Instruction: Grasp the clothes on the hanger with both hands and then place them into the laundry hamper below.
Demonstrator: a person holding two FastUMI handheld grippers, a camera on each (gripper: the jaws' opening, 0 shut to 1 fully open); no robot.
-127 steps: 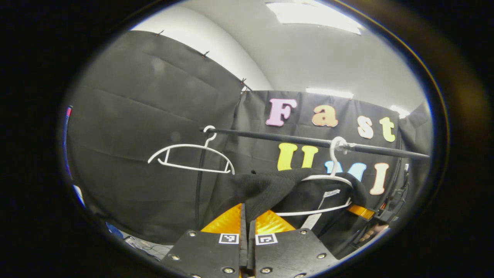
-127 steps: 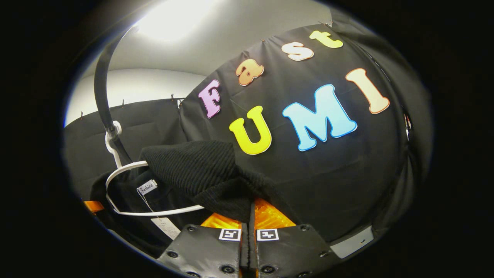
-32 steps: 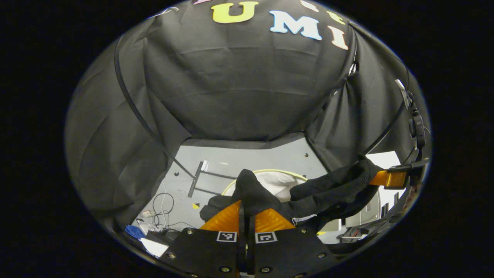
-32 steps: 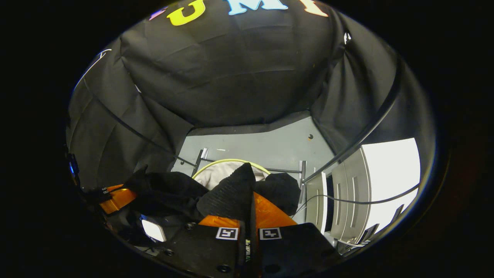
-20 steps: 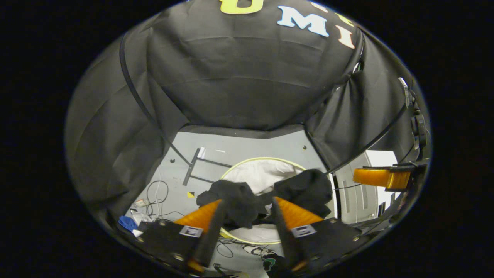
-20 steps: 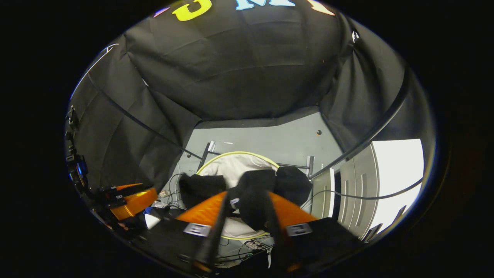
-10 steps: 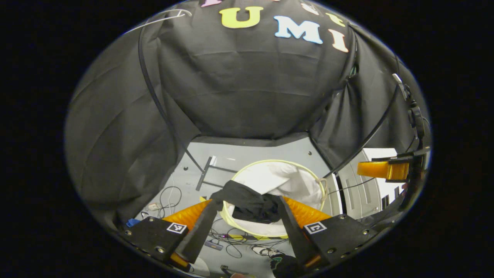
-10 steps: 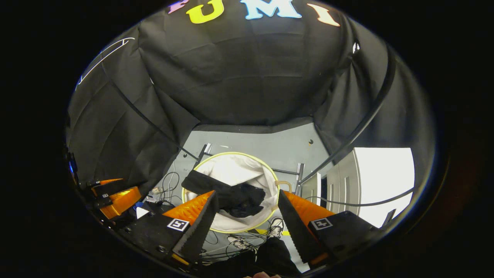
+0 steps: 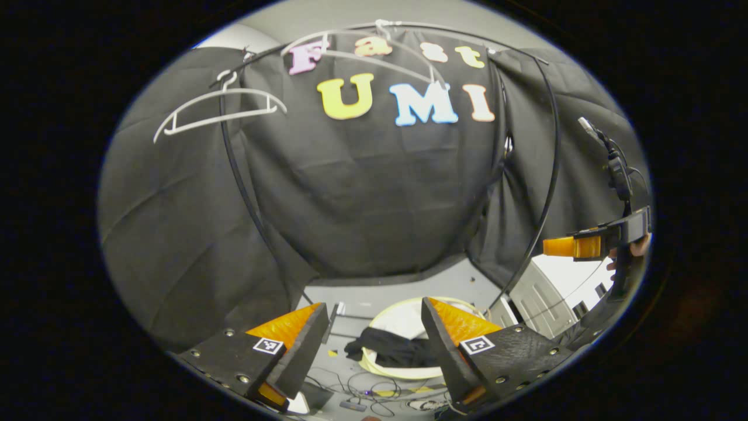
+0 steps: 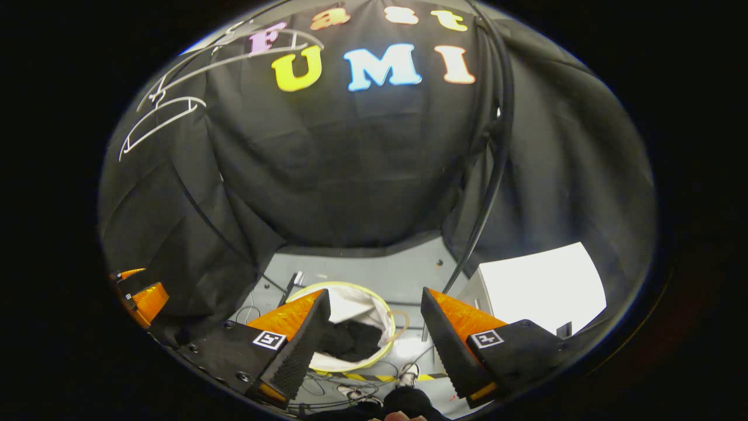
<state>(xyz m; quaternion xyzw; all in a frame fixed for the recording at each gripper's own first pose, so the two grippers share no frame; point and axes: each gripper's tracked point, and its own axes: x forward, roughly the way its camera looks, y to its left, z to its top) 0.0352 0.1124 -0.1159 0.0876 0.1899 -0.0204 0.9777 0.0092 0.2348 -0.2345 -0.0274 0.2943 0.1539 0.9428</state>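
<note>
Left gripper view is showing the round white fabric laundry hamper with a yellow rim (image 9: 383, 367) sitting on the grey floor (image 9: 374, 295), the black knitted garment (image 9: 388, 352) lying inside it. Above, two white plastic hangers (image 9: 219, 108) are hanging bare on the black rail (image 9: 444, 28). Left claw (image 9: 374, 336) and right claw (image 10: 374, 327) are both gaping wide, gripping nothing. Judging by this, nothing is left to do.

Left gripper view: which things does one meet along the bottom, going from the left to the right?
Left finger → black clothes draped over the hamper's rim → white laundry hamper → right finger → right gripper, higher at the edge.
</note>
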